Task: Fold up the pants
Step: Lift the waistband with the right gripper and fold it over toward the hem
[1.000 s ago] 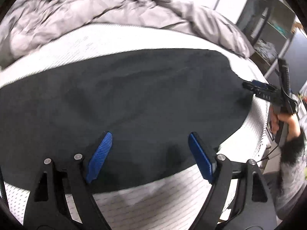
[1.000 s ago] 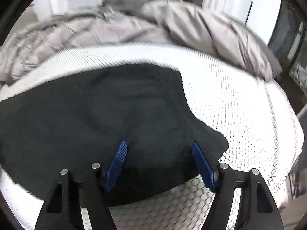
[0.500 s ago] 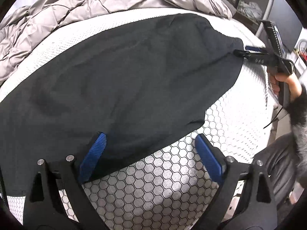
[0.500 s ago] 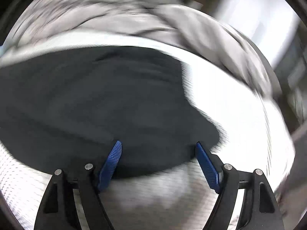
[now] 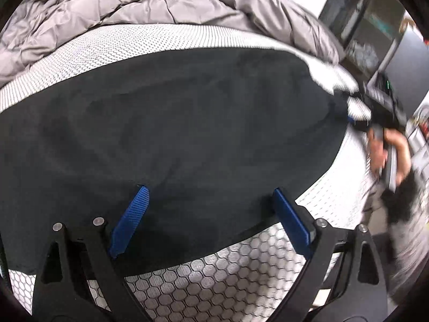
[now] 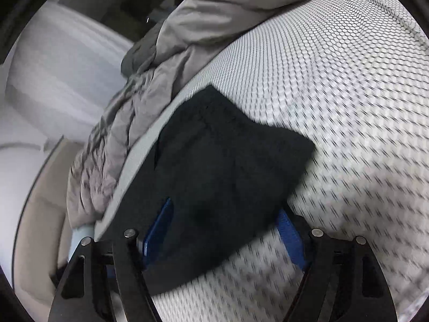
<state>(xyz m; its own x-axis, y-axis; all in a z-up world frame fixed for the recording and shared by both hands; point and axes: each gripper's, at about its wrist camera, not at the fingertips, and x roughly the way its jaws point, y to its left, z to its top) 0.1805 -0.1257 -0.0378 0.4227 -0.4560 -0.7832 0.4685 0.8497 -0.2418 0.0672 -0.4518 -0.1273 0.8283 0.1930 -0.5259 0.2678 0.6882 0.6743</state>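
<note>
1. The left tool [image 5: 210,214] is seen released, its blue pads spread wide over the near edge of the black pants [image 5: 174,123].
2. The right tool [image 6: 225,230] is likewise spread apart, with a corner of the pants [image 6: 228,166] draped between its pads.
3. The pants are laid flat on a white honeycomb-patterned bed [image 5: 228,273].
4. A rumpled grey duvet [image 5: 120,5] is bunched beyond them.

Bare honeycomb mattress [image 5: 241,281] is left free along the near edge of the black pants [image 5: 174,134] and widely on their right side in the right wrist view, while the far side is blocked by a bunched grey duvet [image 5: 120,8] piled against the pants
</note>
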